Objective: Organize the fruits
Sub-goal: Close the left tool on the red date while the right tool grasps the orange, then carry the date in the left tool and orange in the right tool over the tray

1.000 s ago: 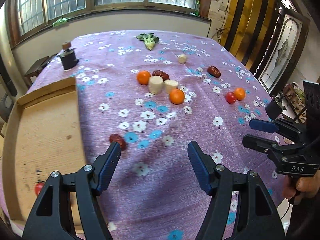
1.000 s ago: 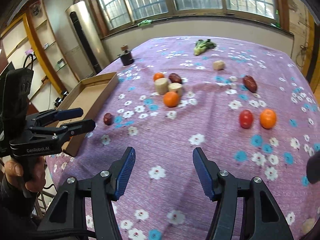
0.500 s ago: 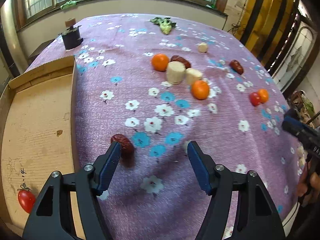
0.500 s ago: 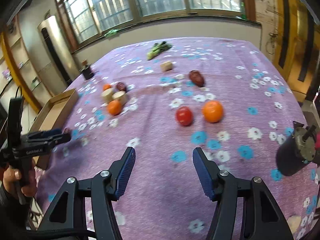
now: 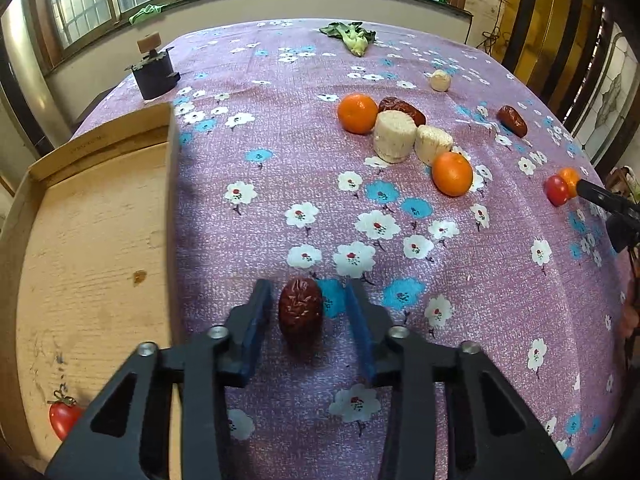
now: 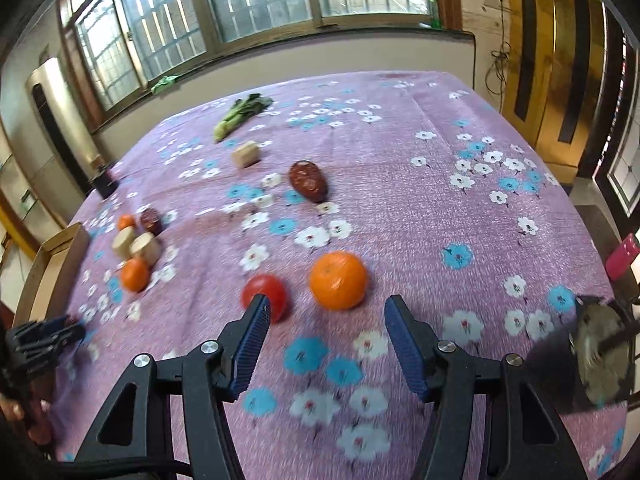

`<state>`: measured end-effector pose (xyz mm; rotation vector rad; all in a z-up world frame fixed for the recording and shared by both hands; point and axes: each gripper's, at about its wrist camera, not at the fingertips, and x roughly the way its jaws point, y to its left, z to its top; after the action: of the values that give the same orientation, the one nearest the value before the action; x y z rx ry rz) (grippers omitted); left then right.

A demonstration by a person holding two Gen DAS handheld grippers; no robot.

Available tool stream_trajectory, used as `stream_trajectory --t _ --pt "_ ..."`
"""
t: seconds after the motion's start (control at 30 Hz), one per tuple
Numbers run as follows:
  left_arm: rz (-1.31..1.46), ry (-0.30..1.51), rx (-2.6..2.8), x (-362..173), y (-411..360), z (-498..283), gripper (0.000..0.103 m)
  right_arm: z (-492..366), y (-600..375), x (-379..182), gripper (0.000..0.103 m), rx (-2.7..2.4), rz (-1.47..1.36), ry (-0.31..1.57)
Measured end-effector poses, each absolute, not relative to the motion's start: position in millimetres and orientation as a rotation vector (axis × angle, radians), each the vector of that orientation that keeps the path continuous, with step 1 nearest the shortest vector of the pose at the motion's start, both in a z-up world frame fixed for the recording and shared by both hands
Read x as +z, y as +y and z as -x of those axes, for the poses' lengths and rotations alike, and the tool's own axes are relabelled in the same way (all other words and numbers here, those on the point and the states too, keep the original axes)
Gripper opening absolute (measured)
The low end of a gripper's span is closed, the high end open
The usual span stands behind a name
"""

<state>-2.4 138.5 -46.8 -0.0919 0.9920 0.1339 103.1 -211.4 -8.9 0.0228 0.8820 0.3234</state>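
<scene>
- Red date (image 5: 300,312): lies on the purple flowered surface (image 5: 280,168), just right of the wooden tray (image 5: 80,240), its long axis running along the fingers so that the pads can close across its narrow width.
- Left hand-held gripper (image 5: 307,320): jaws part open and set one on each side of the date, a small gap showing on both sides; nothing is gripped yet. The low, straddling pose suits a pinch followed by a short carry to the tray.
- Wooden tray: the nearest container to the date; a cherry tomato (image 5: 63,419) already sits at its near edge, which suggests it is the collecting place for the fruits.
- Orange (image 6: 338,280) and tomato (image 6: 265,296): side by side, well to the right of the tray.
- Right hand-held gripper (image 6: 323,322): jaws wide open and empty, the orange just ahead of the gap between the fingers, the left fingertip overlapping the tomato in view; whether it touches cannot be told.
- Middle group, farther from the tray: two oranges (image 5: 452,174), two pale cylinders (image 5: 394,136) and another date (image 5: 402,109), close together.
- Far side: leafy greens (image 5: 352,36), left alone, being no fruit.
</scene>
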Motion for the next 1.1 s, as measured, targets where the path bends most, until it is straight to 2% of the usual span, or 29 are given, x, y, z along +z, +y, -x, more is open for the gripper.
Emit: stream_trajectory --t 0.07,0.2,0.23,0.27,1.1 --pt "0.115 0.980 0.116 -45.0 144.0 4.2 0.018 -112.5 -209.7 -13.5 0.058 0.308 -0.022 0.888" --pt "0.110 0.973 0.087 -43.4 147.1 5.8 0.018 -126.7 -204.3 -27.8 0.048 0.289 -0.003 0.930" --pt "0.109 0.973 0.082 -43.4 146.7 6.4 0.018 -125.7 -201.5 -26.9 0.039 0.282 0.021 0.910" --pt "0.112 0.971 0.073 -43.0 147.0 7.4 0.018 -125.7 -199.5 -27.0 0.036 0.285 0.031 0.913" --pt "0.041 0.853 0.059 10.9 124.3 45.4 0.018 -34.2 -147.7 39.1 0.036 0.522 -0.019 0.789"
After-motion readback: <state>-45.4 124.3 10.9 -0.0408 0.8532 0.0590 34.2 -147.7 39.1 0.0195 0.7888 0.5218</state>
